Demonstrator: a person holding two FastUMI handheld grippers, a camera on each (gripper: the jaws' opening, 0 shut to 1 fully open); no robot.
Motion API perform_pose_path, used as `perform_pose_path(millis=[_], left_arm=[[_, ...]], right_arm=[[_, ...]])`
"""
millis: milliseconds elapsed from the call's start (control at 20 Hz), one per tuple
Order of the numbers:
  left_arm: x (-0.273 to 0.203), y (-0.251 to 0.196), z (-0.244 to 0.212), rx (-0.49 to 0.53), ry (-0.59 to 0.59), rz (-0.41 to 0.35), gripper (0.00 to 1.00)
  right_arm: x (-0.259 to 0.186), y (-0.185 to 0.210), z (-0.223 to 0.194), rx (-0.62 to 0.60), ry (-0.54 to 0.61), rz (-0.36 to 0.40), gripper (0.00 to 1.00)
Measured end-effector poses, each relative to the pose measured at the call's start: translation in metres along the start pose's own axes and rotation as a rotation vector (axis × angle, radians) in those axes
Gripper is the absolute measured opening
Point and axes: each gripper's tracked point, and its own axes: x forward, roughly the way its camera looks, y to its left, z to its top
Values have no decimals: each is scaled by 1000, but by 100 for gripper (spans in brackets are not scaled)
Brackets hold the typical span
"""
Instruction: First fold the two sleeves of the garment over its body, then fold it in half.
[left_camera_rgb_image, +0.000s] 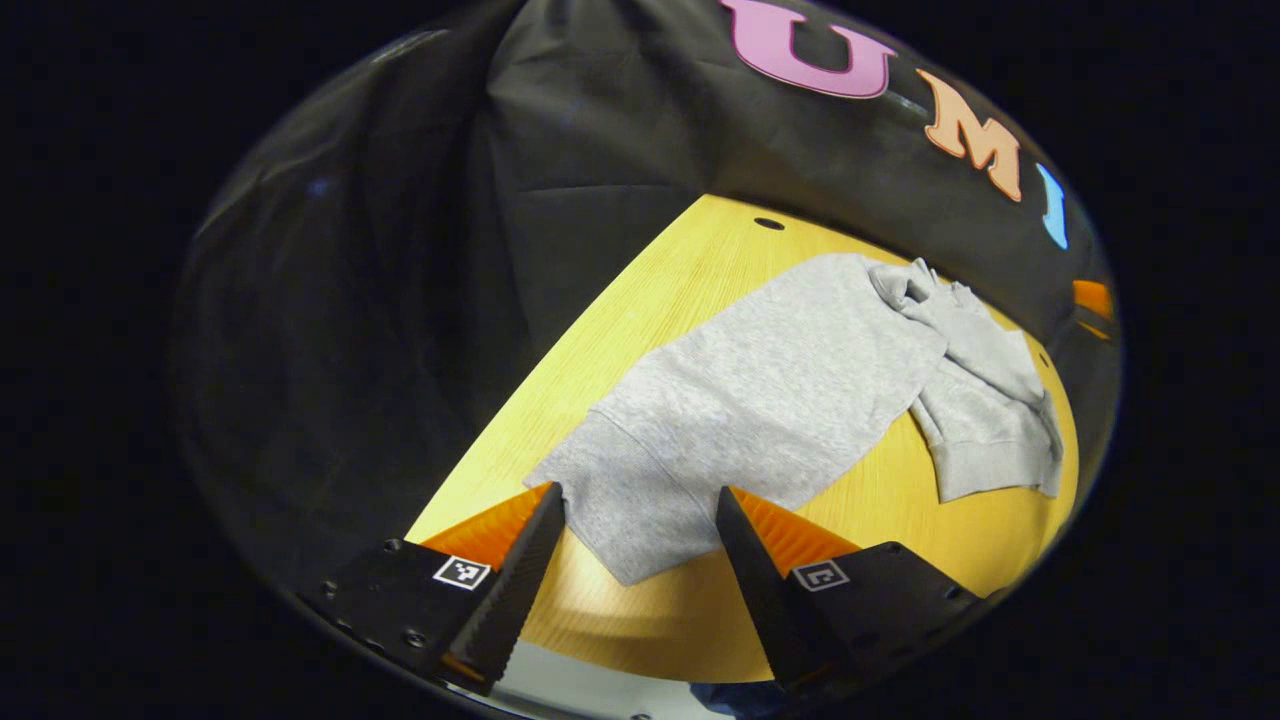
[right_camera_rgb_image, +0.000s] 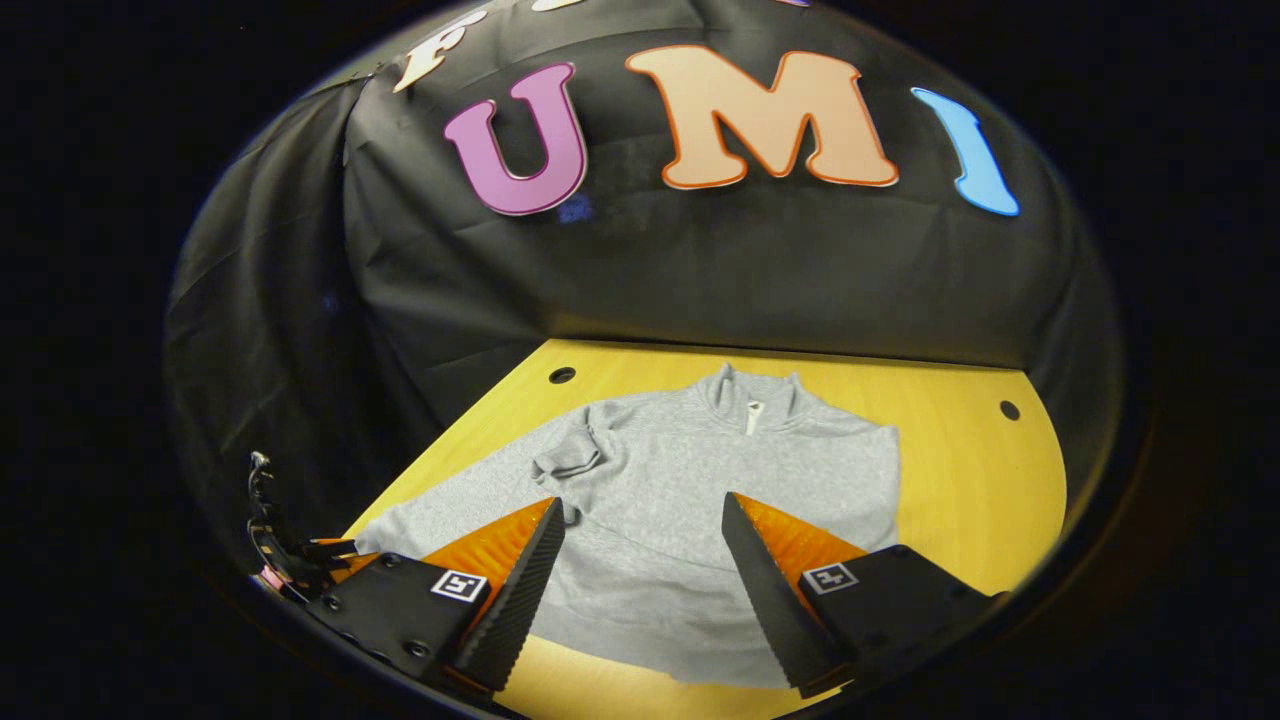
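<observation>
Two grippers are spread wide and neither one holds anything. Seen in the left gripper view, the left gripper (left_camera_rgb_image: 640, 510) hangs above the near end of a sleeve (left_camera_rgb_image: 630, 500) of the gray sweater (left_camera_rgb_image: 790, 390). The cuff end of this sleeve lies between the two fingers, but whether the fingers touch the cloth I cannot tell. The sweater lies flat on the yellow wooden table (left_camera_rgb_image: 690, 260), and this sleeve stretches out from the body toward the table's near edge. On the far side, the other sleeve (left_camera_rgb_image: 990, 410) is bunched up and folded in a loose heap beside the body.

Seen in the right gripper view, the right gripper (right_camera_rgb_image: 645, 515) hangs over the lower part of the sweater (right_camera_rgb_image: 690, 470), with the body of the garment between its parted fingers. The collar (right_camera_rgb_image: 755, 395) with a short zipper points toward the black cloth wall. One sleeve (right_camera_rgb_image: 440, 520) runs out flat to the left, and there is a small crumpled fold (right_camera_rgb_image: 570, 450) near that shoulder. Two round holes (right_camera_rgb_image: 562, 375) are in the far corners of the table (right_camera_rgb_image: 960, 470). At the left edge of this view, part of the other gripper's frame (right_camera_rgb_image: 275, 560) is seen.
</observation>
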Motion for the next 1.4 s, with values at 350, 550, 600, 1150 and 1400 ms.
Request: perform_pose_path(millis=[350, 550, 600, 1150, 1400], left_arm=[[8, -17, 8, 20, -9, -32, 60], [11, -29, 8, 8, 3, -43, 16], [11, -29, 8, 6, 7, -37, 13], [-7, -86, 45, -136, -2, -156, 3], [-29, -160, 104, -120, -69, -327, 3]], right_arm=[[-70, -60, 3, 24, -1, -104, 98], [-94, -84, 13, 37, -37, -147, 98], [-100, -89, 17, 36, -50, -157, 98], [-160, -135, 31, 22, -139, -244, 94], [-172, -155, 29, -2, -148, -273, 98]])
